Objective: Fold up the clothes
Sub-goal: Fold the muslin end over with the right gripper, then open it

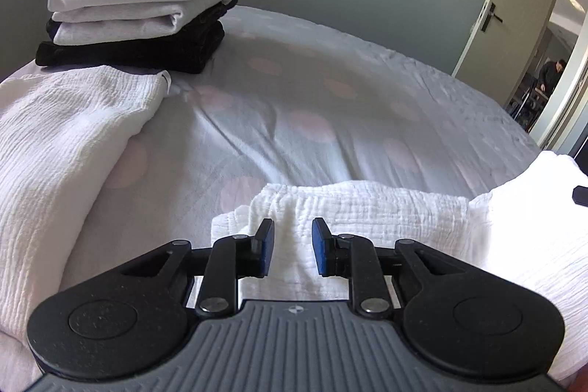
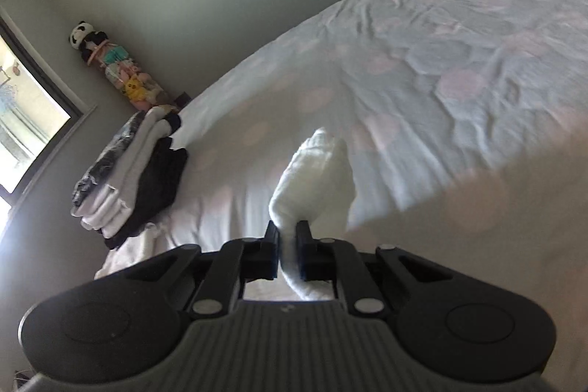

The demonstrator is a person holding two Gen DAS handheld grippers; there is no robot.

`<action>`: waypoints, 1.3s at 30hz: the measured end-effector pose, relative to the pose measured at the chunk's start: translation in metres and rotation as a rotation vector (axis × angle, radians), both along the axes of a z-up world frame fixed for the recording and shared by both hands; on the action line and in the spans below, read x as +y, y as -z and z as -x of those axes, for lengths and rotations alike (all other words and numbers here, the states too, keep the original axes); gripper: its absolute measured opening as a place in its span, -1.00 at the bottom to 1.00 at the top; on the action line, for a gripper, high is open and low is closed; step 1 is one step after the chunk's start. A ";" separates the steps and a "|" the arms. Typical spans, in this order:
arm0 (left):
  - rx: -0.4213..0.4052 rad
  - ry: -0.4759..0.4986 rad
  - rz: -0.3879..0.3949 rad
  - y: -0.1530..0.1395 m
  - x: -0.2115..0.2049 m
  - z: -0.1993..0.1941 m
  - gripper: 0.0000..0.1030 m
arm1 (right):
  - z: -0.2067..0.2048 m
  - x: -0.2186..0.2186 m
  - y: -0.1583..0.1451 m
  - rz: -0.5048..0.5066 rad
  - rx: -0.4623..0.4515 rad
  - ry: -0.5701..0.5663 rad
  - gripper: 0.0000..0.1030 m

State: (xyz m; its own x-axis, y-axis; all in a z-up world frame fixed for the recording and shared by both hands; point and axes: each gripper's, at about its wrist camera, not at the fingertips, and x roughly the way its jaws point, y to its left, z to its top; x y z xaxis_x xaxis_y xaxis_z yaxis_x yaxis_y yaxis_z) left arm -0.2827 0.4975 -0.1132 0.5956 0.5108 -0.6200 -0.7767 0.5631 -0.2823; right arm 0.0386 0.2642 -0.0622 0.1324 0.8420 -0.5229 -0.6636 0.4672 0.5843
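A white crinkled garment [image 1: 386, 208] lies on the bed, one part spread at the left [image 1: 62, 135] and a folded edge under my left gripper [image 1: 293, 247]. The left gripper is open, its blue pads either side of a raised fold, just above the cloth. My right gripper [image 2: 287, 252] is shut on a bunched piece of the white garment [image 2: 316, 179], lifted above the bed. The view is blurred at the right.
A stack of folded clothes [image 1: 136, 10], black, white and patterned, sits at the bed's far left corner; it also shows in the right wrist view [image 2: 136, 179]. The dotted bedsheet [image 1: 330, 90] stretches ahead. An open door [image 1: 514, 6] is at the right. Plush toys [image 2: 117, 68] stand by the wall.
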 end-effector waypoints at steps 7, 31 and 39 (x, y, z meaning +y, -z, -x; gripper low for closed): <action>-0.105 -0.050 0.107 -0.016 0.015 0.039 -0.49 | 0.066 0.062 -0.021 -0.038 0.045 -0.117 -0.80; -0.156 0.112 0.276 0.011 0.034 0.030 -0.49 | 0.134 0.149 0.040 0.154 -0.089 -0.292 -0.91; -0.026 0.174 0.276 0.016 0.011 0.001 -0.01 | 0.096 0.077 0.054 0.220 -0.338 -0.236 -0.78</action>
